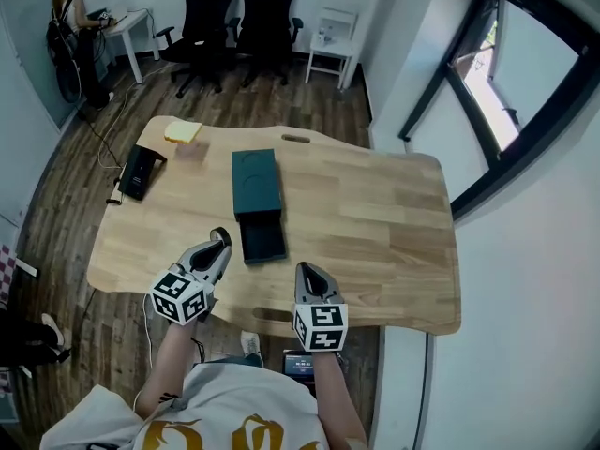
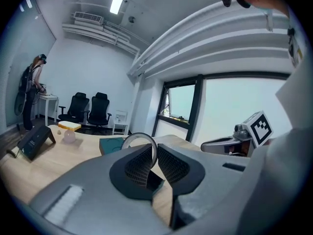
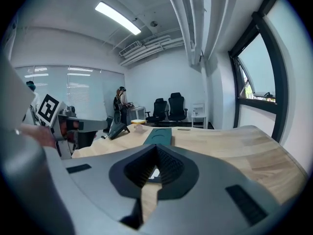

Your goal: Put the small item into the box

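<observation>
A dark teal box lies open in two parts on the wooden table [image 1: 375,214]: the lid [image 1: 255,181] farther away and the tray [image 1: 263,238] nearer to me. My left gripper [image 1: 221,243] hovers just left of the tray, shut on a thin silver ring [image 2: 141,139]. The ring stands up between its pads [image 2: 138,163]. Right of the tray's near end, my right gripper [image 1: 304,273] is shut with nothing in it. In the right gripper view the gripper [image 3: 156,153] points along the table toward the teal lid [image 3: 159,136].
At the table's far left are a black angled device [image 1: 141,170], a yellow sponge [image 1: 184,131] and a small pinkish object [image 1: 190,150]. Beyond the table stand two black office chairs [image 1: 234,26], a white side table [image 1: 333,50] and a person [image 1: 70,22] at a desk.
</observation>
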Demonstrator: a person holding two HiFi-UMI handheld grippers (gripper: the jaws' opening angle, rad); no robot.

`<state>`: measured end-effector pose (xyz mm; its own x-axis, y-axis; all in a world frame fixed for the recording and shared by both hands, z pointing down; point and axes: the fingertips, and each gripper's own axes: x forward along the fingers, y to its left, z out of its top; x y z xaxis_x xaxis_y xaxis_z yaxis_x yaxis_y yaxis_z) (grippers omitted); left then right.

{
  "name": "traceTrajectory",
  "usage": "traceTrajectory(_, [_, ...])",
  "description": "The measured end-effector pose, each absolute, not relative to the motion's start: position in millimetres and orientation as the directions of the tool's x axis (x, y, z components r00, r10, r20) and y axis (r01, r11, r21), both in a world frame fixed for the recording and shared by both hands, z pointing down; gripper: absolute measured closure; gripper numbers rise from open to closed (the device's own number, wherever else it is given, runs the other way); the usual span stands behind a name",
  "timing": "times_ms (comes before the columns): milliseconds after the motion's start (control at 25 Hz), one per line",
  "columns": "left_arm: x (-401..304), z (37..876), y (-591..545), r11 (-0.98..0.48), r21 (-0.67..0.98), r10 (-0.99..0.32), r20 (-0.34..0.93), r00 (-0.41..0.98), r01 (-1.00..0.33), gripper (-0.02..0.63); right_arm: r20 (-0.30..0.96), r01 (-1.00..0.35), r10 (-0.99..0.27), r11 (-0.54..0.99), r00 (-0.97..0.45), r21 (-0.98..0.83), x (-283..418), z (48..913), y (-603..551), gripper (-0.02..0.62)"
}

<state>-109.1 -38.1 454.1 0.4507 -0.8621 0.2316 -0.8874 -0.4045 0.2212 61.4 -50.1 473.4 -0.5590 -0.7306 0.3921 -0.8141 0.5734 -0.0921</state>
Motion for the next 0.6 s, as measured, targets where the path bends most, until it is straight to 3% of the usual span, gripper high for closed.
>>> traceTrajectory(240, [-138.7, 481.7, -99.6, -0.448, 0.262, -0.822, 0.256, 0.509, -0.855, 0.568, 0.439, -0.825, -0.730, 0.563, -0.525, -0.050, 21.8, 492.0, -102.0, 0.591])
traceTrajectory(600, [-142.2, 490.0, -137.6, -0.503, 0.297, -0.784, 0.240, 0.573, -0.812, 0.568, 0.455, -0.874, -0.771, 0.484, -0.446, -0.038, 24.3, 499.5, -127.0, 0.591])
